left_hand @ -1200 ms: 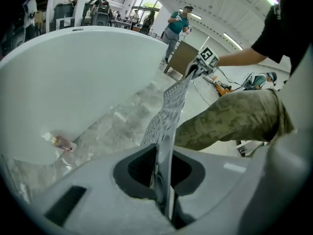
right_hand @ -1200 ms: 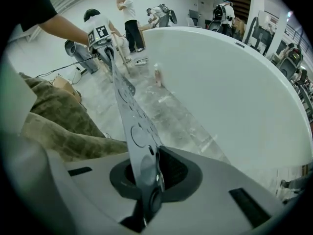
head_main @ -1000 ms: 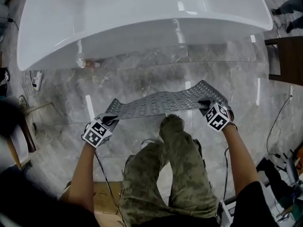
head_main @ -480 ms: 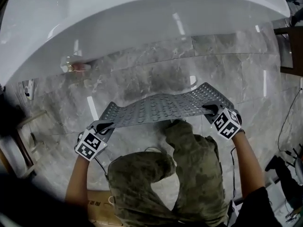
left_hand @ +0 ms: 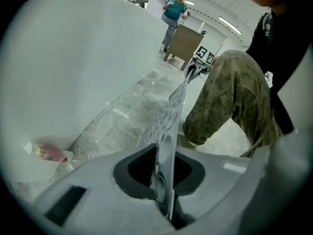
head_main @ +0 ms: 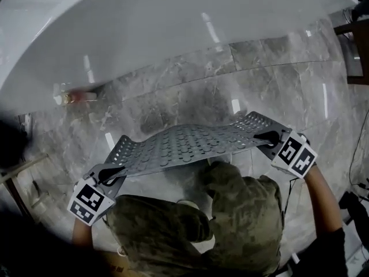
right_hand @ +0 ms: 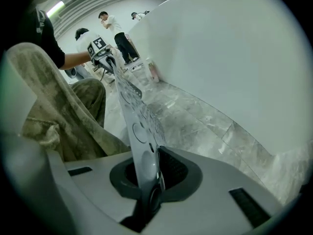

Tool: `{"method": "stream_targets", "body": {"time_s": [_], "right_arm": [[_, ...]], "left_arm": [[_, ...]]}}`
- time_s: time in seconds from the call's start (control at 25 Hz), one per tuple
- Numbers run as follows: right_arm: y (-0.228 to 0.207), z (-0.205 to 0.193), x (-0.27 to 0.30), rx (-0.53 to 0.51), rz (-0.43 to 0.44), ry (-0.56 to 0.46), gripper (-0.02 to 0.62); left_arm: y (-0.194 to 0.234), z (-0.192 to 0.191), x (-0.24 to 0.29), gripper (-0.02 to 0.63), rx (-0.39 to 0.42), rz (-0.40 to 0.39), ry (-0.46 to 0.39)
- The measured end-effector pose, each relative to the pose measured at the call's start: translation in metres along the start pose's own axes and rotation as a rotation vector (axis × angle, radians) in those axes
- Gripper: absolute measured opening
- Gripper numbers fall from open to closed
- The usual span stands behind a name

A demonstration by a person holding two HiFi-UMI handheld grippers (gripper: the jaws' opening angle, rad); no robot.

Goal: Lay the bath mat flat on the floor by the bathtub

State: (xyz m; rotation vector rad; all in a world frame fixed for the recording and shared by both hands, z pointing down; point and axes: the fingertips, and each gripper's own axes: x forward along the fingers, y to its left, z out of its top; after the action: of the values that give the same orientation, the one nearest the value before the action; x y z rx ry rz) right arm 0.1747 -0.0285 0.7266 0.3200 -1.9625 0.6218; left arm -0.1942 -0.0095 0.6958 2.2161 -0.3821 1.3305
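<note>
Beside the bathtub (head_main: pixel 173 33), left gripper (head_main: pixel 117 171) and right gripper (head_main: pixel 267 137) fingers pinch the mat (head_main: pixel 190 144); its near edge may snag the knee (head_main: pixel 228 175).

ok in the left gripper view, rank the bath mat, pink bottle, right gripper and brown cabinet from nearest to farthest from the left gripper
1. bath mat: clamped in the left gripper.
2. pink bottle: low on the left side.
3. right gripper: holding the mat's far end.
4. brown cabinet: beyond that, in the background.
</note>
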Motion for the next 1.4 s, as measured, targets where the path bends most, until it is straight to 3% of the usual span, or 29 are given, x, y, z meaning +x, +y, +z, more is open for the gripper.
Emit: {"method": "stream_targets", "body": {"time_s": [0.24, 0.6, 0.92, 1.08, 1.4], "right_arm": [[0.002, 0.000, 0.000, -0.077, 0.018, -0.008, 0.025], [0.008, 0.001, -0.006, -0.145, 0.112, 0.094, 0.025], [-0.027, 0.026, 0.018, -0.196, 0.102, 0.130, 0.025], [-0.054, 0.048, 0.025, -0.262, 0.034, 0.125, 0.025], [-0.111, 0.074, 0.050, -0.375, -0.161, 0.072, 0.025]], "left_arm": [[-0.003, -0.010, 0.009, 0.031, -0.029, -0.041, -0.042], [-0.024, -0.025, 0.013, 0.029, -0.069, -0.191, 0.013], [0.019, -0.030, 0.039, 0.029, -0.135, -0.194, 0.010], [0.056, -0.016, 0.041, 0.031, -0.116, -0.129, -0.023], [0.130, 0.018, 0.061, 0.031, -0.004, 0.136, -0.043]]}}
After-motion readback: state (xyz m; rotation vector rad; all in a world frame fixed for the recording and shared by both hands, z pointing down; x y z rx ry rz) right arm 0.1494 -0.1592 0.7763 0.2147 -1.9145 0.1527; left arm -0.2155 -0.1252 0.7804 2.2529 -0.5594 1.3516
